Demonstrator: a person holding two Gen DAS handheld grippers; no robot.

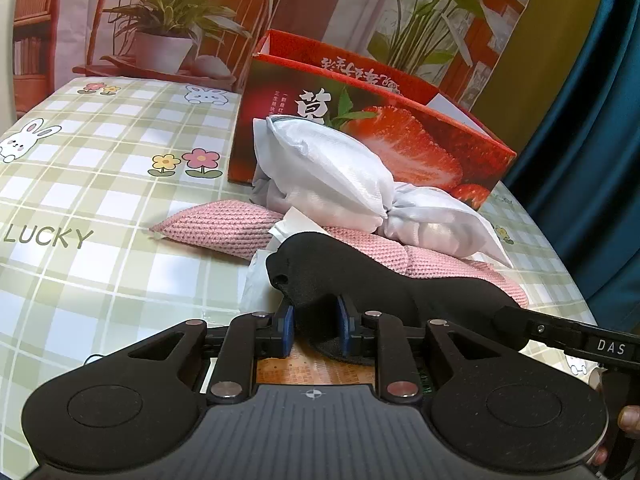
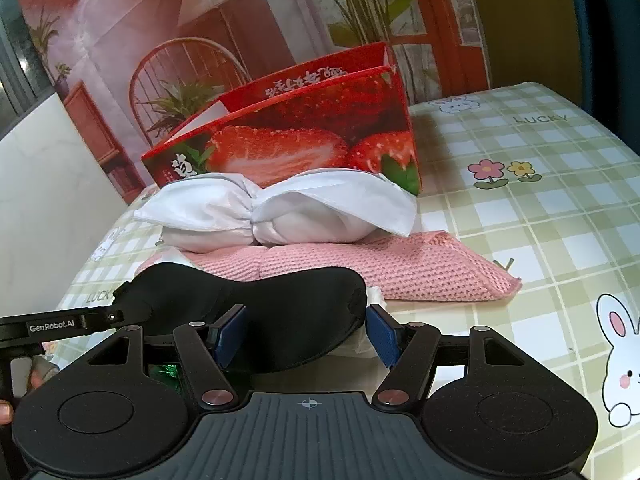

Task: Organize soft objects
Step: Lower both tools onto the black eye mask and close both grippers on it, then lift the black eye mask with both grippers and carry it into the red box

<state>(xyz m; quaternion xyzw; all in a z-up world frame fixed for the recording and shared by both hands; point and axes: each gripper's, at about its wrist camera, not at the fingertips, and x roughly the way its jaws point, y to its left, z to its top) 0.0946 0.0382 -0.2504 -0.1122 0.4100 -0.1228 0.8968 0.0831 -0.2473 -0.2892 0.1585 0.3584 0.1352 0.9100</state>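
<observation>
1. Left wrist view: the left gripper [image 1: 316,326] is closed on one end of a black padded fabric sleep mask [image 1: 360,276], its blue pads pinching a fold. Just beyond it lie a pink knitted cloth pad [image 1: 224,226] and a white satin knotted bundle [image 1: 340,176]. Farther ahead stands a red cardboard strawberry box [image 1: 420,136], open at the top.

2. Right wrist view: the right gripper [image 2: 308,334] straddles the mask's other end, jaws standing apart; the right pad is clear of the fabric.

3. Judgement: close the right gripper fully before lifting, keep both ends level so the mask doesn't sag, then carry it forward over the bundle on the green checked tabletop [image 2: 540,208] toward the box.
</observation>
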